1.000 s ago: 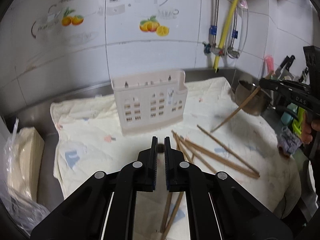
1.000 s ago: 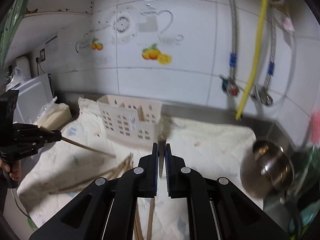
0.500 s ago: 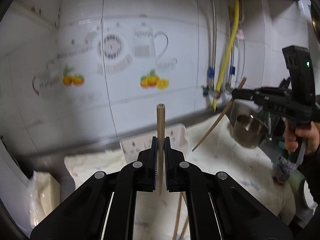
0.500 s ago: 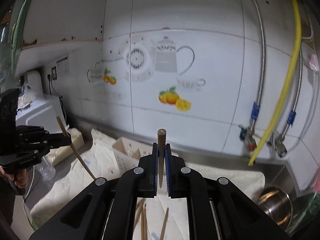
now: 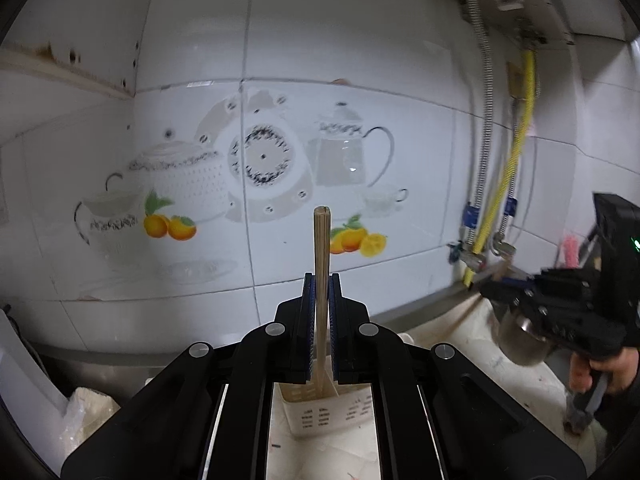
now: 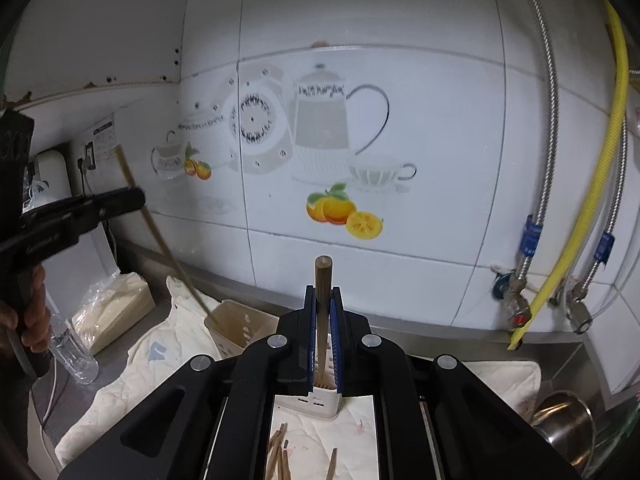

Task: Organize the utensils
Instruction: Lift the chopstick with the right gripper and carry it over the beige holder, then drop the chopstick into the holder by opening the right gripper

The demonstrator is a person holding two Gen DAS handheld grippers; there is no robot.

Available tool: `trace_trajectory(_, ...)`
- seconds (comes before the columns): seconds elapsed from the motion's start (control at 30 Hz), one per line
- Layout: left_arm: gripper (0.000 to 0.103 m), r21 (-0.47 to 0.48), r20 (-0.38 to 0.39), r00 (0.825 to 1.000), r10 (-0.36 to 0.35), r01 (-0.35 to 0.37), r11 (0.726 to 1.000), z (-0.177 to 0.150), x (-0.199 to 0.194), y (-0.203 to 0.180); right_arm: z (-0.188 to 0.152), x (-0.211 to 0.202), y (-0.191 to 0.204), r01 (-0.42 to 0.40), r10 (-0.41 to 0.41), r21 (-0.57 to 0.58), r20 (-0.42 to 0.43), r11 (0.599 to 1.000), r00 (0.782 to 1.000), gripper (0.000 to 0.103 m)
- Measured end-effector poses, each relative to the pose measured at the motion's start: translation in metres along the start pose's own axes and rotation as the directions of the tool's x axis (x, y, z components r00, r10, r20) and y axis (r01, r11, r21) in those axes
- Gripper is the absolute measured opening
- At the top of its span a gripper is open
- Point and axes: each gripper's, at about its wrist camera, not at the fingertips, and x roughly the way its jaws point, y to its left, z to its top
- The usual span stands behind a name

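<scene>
My left gripper (image 5: 321, 280) is shut on a light wooden chopstick (image 5: 321, 248) held upright, its lower end inside the white slotted utensil holder (image 5: 320, 412) below. In the right wrist view the left gripper (image 6: 136, 198) shows at the left, its chopstick (image 6: 168, 252) slanting down into the holder's left end (image 6: 236, 330). My right gripper (image 6: 323, 292) is shut on a darker chopstick (image 6: 322, 280) held upright over the holder's right end (image 6: 312, 402). The right gripper also shows at the right of the left wrist view (image 5: 492, 290). Several loose chopsticks (image 6: 280, 456) lie on the cloth.
A pale cloth (image 6: 132, 372) covers the steel counter. A steel pot (image 6: 568, 428) stands at the right, a bagged block (image 6: 116, 312) and a clear bottle (image 6: 76, 356) at the left. A tiled wall with hoses and a yellow pipe (image 6: 580, 216) is behind.
Both grippers have moved in over the holder with their chopsticks upright. The left chopstick's lower end has gone down into the holder.
</scene>
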Motion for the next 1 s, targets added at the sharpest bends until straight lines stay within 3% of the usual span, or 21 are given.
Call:
trace_trajectory(0.67, 0.008, -0.123, -0.185, 0.983, 0.011, -0.034, 0.992, -0.066, 0.063, 0.037, -0.033, 0.043, -0.002, 0.006, -0.005, 0.008, -0.099, 1.0, 0.995, 0.008)
trace_trajectory(0.73, 0.012, -0.121, -0.184, 0.983, 0.012, -0.035, 0.992, -0.066, 0.062, 0.037, -0.032, 0.042, -0.003, 0.007, -0.005, 0.013, -0.096, 1.0, 0.995, 0.01)
trace_trajectory(0.9, 0.045, -0.102, -0.146, 0.988, 0.047, -0.062, 0.993, -0.061, 0.042, 0.033, -0.031, 0.025, -0.005, 0.028, -0.027, 0.007, -0.062, 1.0, 0.998, 0.025)
trace_trajectory(1.0, 0.054, -0.096, -0.124, 0.991, 0.057, -0.07, 0.993, -0.06, 0.026, 0.03, -0.032, 0.01, -0.003, 0.033, -0.033, 0.004, -0.038, 0.999, 0.999, 0.038)
